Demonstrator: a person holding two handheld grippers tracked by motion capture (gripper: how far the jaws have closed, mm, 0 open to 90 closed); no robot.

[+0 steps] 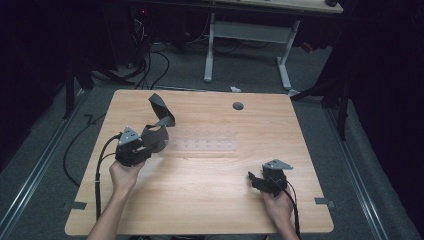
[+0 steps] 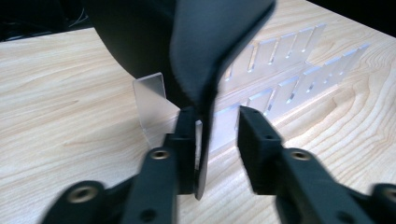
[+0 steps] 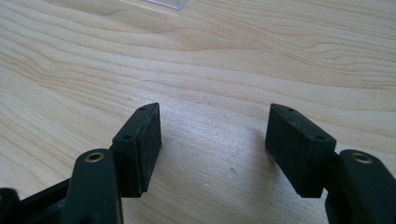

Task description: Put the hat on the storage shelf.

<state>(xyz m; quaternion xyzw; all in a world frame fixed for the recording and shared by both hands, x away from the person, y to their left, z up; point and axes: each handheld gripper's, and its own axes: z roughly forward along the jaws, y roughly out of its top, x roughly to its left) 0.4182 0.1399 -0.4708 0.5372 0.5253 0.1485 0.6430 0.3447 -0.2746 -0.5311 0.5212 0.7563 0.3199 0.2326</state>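
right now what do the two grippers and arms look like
Both are black, blocky handheld tools. The left gripper and right gripper each carry a grey three-cornered plate on top and trail a black cable. The jaws end in flat rectangular textured pads with small screw holes. Forearms are bare, no sleeves visible.

You're working in a lab or recording studio. Black curtains (image 1: pixel 395 100) close in the wooden counter (image 1: pixel 210 200). Cables (image 1: pixel 150 65) tangle on the grey floor beyond it, beside a white-legged desk (image 1: pixel 250 35).

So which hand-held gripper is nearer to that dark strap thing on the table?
Left. The left hand-held gripper is right at the dark strap, with the strap's edge between its jaws. The right hand-held gripper sits apart from it, over bare table.
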